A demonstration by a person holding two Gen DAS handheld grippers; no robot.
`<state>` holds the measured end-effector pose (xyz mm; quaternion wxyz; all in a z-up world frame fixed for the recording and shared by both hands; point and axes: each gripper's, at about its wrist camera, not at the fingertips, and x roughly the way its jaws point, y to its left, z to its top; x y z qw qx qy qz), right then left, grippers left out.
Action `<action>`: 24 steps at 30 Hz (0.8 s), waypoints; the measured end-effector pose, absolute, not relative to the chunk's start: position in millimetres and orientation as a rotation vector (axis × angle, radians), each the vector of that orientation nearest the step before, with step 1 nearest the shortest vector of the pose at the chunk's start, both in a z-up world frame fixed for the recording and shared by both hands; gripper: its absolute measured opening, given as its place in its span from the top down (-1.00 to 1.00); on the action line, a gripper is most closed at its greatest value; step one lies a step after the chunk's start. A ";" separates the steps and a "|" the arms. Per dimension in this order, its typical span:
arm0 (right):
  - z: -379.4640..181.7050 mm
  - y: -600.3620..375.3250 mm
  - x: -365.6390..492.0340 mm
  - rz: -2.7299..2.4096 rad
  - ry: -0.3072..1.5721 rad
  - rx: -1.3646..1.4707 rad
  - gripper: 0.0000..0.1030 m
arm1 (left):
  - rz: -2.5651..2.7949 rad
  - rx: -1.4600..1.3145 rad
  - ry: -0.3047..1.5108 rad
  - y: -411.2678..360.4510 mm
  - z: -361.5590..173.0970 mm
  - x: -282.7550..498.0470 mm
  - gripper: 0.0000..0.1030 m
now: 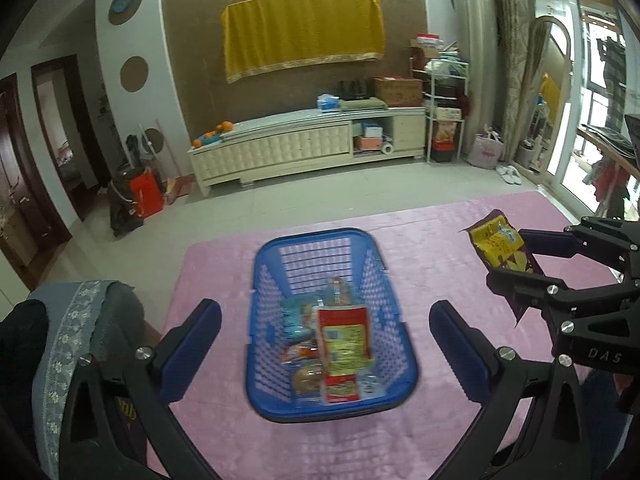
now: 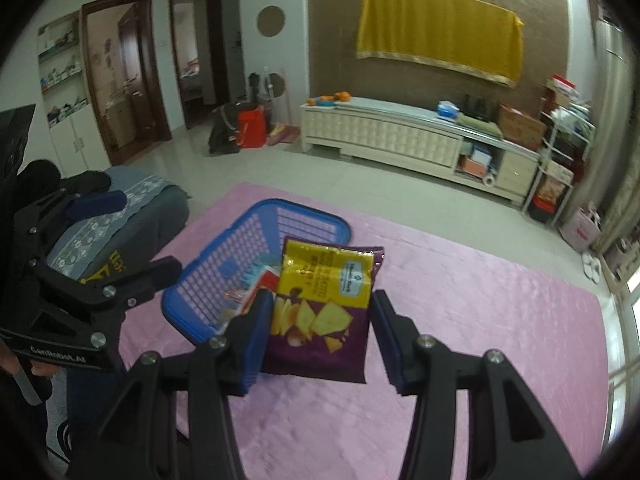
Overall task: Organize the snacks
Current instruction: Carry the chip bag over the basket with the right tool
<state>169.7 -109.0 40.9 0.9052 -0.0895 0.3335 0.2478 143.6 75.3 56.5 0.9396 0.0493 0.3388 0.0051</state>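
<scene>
**Right gripper holds chip bag beside basket; left gripper empty over basket**

Right gripper [image 2: 320,332]: jaws about half spread, pinching a purple-and-yellow chip bag [image 2: 324,312] across its width. Bag sits upright between the blue pads, yellow panel at top, chip picture below. In the left wrist view the same bag [image 1: 500,248] sticks out past the right gripper [image 1: 516,264], lifted clear of the pink mat [image 1: 420,248] and off to the right of the basket. Left pad clearly presses the bag edge; contact on the other pad is harder to read from this angle, probably touching.

Left gripper [image 1: 326,352]: jaws spread wide, nothing between them. It hangs above the near end of the blue basket [image 1: 256,320], pointing down into it. In the right wrist view it shows [image 2: 140,236] at the left edge, beside the basket [image 2: 200,292].

Basket: blue plastic, slotted walls, sits on the pink mat. Inside, several snack packs lie in a loose pile: a red-and-yellow pack [image 1: 344,340] on top, a light blue pack [image 1: 296,320] to its left, a round brown item [image 1: 308,376] near the front wall. Labels blurred, can't read them.

Around: grey cloth with a floral band [image 1: 72,340] just left of the basket. Beyond the mat, tile floor, a long cream cabinet [image 1: 304,144] against the wall, a yellow cloth [image 1: 304,32] hanging above it.
</scene>
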 end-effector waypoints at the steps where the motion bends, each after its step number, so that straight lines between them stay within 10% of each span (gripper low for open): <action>1: 40.3 -102.9 171.9 0.521 0.690 -0.194 -0.05 | 0.014 0.098 0.694 80.8 56.1 144.6 -1.00; 24: -24.2 11.7 263.2 0.637 0.878 -0.267 -0.05 | 0.121 -0.013 0.819 185.7 -8.3 213.0 -1.00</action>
